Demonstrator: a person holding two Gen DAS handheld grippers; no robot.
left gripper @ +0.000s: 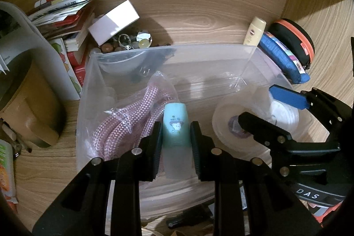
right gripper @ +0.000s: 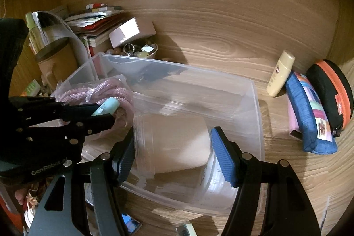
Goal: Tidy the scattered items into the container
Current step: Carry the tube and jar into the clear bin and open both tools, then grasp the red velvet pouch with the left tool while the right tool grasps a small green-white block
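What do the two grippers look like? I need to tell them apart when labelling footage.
Both are black, angular linkages with silver rivets. The left gripper has dark ribbed pads on its fingers; white lettering marks its body. The right gripper has blue ribbed pads on its fingers.

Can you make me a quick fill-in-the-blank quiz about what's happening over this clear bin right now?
1. The left gripper holds a small bottle with a ____-coloured cap.
2. The right gripper grips a clear plastic ____.
3. Already inside the clear bin lies a bagged pink ____.
4. Outside the bin, the cream bottle lies beside a ____ pouch.

Missing words: mint green; jar; rope; blue
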